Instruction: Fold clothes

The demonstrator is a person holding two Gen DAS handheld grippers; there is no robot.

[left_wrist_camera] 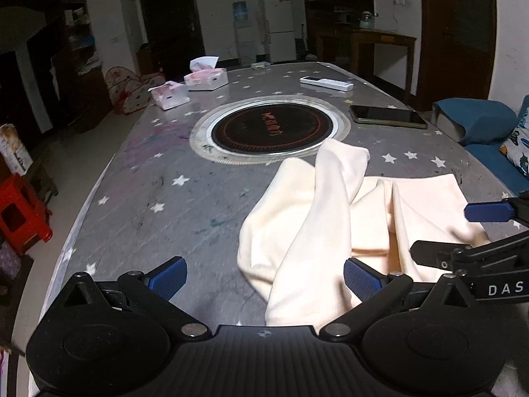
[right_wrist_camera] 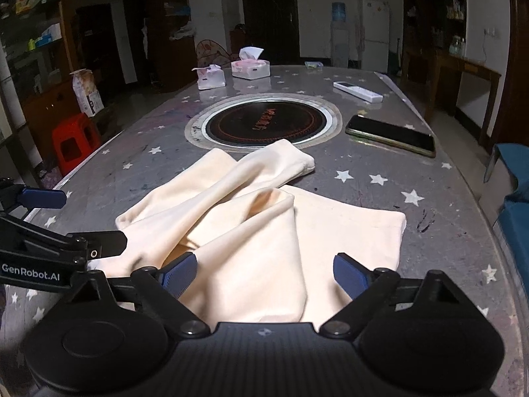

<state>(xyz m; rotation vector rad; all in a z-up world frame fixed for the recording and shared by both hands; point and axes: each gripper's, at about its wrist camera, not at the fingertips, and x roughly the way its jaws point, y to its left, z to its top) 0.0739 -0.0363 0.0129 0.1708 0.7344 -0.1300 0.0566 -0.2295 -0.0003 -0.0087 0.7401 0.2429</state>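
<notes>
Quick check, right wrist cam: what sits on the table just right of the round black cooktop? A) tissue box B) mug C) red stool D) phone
D: a dark phone lies flat on the table, right of the cooktop, screen up.

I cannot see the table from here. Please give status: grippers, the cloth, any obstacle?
Left gripper open, right gripper open, neither gripping. Cream garment rumpled, unfolded. Phone beyond it, clear.

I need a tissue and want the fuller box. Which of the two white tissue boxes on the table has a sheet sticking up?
The larger tissue box, farther back; the smaller box beside it shows only a crumpled tuft.
</notes>
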